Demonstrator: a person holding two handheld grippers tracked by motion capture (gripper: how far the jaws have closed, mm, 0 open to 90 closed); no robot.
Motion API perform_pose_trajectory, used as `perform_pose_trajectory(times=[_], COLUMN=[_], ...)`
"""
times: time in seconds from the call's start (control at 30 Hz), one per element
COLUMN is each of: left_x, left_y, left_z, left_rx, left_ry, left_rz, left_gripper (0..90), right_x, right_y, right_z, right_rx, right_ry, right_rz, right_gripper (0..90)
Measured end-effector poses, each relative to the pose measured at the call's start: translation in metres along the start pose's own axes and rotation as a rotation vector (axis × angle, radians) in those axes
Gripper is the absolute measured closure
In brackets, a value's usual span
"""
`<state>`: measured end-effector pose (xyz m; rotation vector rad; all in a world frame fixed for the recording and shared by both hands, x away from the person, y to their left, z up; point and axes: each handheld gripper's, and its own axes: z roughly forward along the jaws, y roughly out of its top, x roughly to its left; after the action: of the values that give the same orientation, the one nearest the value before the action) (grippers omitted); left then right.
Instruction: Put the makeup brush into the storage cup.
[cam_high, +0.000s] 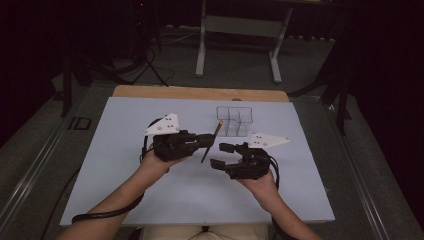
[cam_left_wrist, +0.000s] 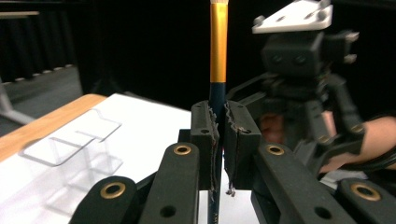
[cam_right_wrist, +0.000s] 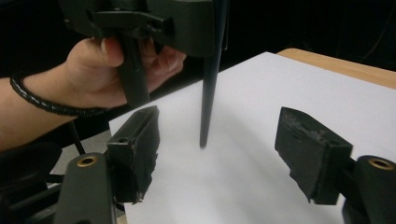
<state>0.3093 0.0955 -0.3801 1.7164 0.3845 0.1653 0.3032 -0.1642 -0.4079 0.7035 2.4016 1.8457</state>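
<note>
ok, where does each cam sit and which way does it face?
High view: above the person's side, looking forward and down at the table; forearms show, both grippers.
Left gripper view: rides the left gripper, which clamps the pencil; right gripper opposite.
Right gripper view: looks along the open right gripper at the pencil's lower end.
Shared: the pencil.

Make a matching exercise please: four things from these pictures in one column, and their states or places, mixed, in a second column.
1. left claw
2. right claw
3. pencil
4. clear plastic holder

a. stands on the white table sheet, beyond both hands
b. jaws apart, nothing pressed between them
c. clamped upright, dark with a gold band near the top
d. jaws shut on a thin shaft

Pairs: 1-d, 2-b, 3-c, 4-a
</note>
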Motion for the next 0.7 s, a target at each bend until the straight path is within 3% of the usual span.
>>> perform_pose_trajectory(times=[0.1, 0.17, 0.27, 0.33, 0.47, 0.7], left_x=[-0.002, -0.001, 0.001, 0.004, 0.004, 0.003], left_y=[-0.001, -0.002, -0.005, -0.007, -0.011, -0.014], left_z=[0.003, 0.004, 0.004, 0.005, 0.005, 0.009], left_rx=[-0.023, -0.048, -0.078, -0.104, -0.13, -0.161], left_ry=[-0.009, -0.027, -0.019, -0.033, -0.026, -0.054], left_rz=[-0.006, -0.031, -0.051, -0.082, -0.09, -0.102], left_gripper=[84.3, 84.2, 84.2, 84.3, 84.2, 84.2], right_x=[0.0, 0.0, -0.001, -0.001, -0.002, -0.003], right_y=[0.002, 0.003, 0.004, 0.005, 0.004, 0.005], right_z=[0.003, 0.005, 0.006, 0.007, 0.009, 0.01], right_rx=[-0.008, -0.008, -0.006, 0.001, 0.014, -0.005], right_ry=[0.014, 0.025, 0.031, 0.016, 0.019, 0.013], right_rz=[0.005, 0.003, 0.01, 0.003, 0.001, 0.027], right_gripper=[35.9, 42.7, 49.8, 52.3, 56.0, 63.6])
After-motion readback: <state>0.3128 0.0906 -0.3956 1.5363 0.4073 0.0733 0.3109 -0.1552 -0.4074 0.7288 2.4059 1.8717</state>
